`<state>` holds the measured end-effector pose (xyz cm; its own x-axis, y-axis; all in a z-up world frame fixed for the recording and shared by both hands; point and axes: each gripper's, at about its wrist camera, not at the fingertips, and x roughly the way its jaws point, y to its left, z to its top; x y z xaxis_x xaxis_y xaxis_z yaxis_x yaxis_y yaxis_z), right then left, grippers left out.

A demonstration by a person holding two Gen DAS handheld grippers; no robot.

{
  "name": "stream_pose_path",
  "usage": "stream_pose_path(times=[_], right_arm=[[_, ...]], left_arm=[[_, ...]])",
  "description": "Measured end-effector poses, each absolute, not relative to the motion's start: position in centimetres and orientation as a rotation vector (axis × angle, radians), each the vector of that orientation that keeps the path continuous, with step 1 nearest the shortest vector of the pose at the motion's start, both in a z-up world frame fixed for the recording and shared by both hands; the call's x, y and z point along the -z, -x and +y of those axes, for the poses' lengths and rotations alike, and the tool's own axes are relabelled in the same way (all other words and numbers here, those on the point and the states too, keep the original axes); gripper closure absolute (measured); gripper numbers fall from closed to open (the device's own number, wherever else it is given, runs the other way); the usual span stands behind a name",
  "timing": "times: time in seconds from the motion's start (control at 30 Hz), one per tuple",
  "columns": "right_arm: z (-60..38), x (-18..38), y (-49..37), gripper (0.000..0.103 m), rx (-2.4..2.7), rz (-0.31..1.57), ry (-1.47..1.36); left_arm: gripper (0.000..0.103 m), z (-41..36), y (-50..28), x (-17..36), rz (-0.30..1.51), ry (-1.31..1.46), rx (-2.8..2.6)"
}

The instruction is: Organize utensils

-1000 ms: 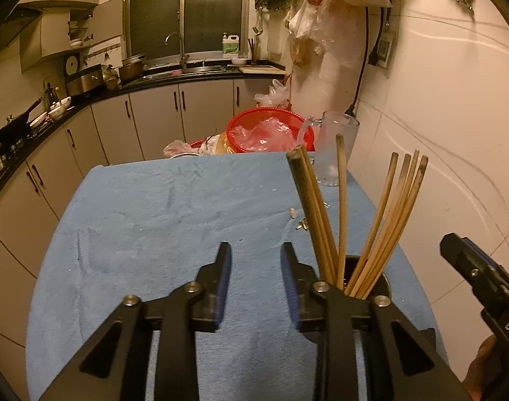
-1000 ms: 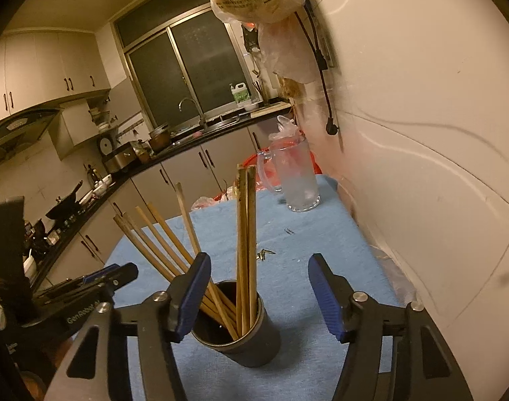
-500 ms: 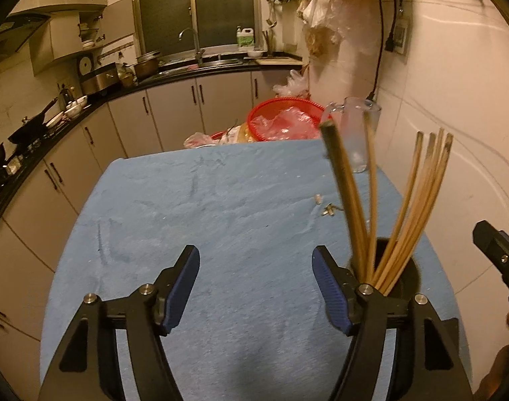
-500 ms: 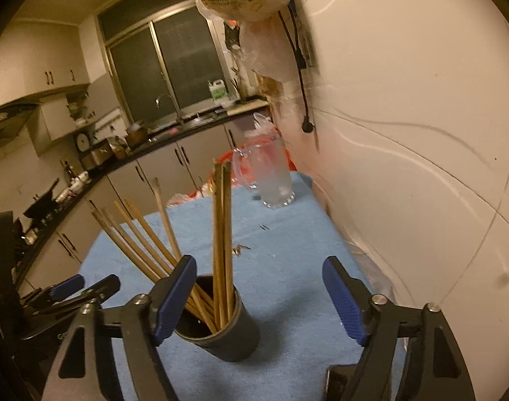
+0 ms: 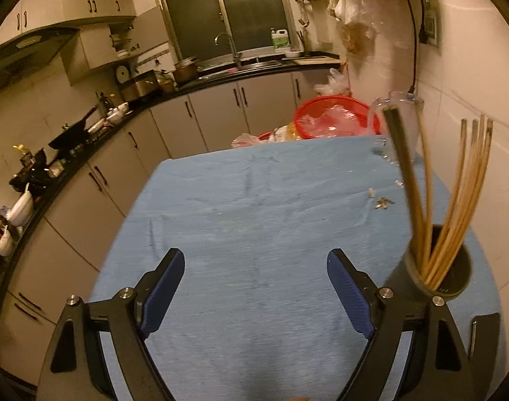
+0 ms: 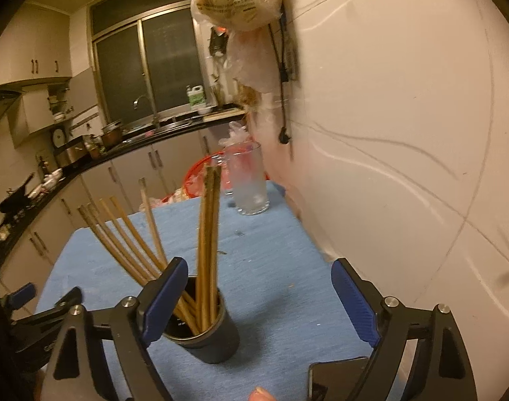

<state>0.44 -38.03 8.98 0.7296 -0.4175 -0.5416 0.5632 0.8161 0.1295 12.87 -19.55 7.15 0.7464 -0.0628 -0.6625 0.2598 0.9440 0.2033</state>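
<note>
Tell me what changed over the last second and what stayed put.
Both the left gripper and the right gripper have spread their jaws and are opening further, nothing between the pads. The left view now shows more of the blue cloth. The chopsticks stayed in the dark holder.

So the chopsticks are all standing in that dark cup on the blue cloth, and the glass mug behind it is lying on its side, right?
Not quite: the glass mug stands upright, as the right wrist view shows. The rest holds: the chopsticks stand in the dark cup on the blue cloth.
</note>
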Motion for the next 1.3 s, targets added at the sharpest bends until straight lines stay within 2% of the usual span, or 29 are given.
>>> stream_pose_path(times=[0.47, 0.9, 1.3], right_arm=[[-34.7, -8.6, -0.3, 0.010, 0.670, 0.526, -0.102], [-32.7, -8.3, 1.8, 0.009, 0.714, 0.547, -0.098], [-29.6, -8.0, 7.3, 0.009, 0.714, 0.560, -0.137]], left_arm=[[0.016, -17.5, -10.7, -6.9, 0.593, -0.379, 0.016], [0.015, -15.8, -8.3, -6.7, 0.593, -0.380, 0.076], [0.015, -13.7, -3.2, -6.7, 0.581, -0.389, 0.164]])
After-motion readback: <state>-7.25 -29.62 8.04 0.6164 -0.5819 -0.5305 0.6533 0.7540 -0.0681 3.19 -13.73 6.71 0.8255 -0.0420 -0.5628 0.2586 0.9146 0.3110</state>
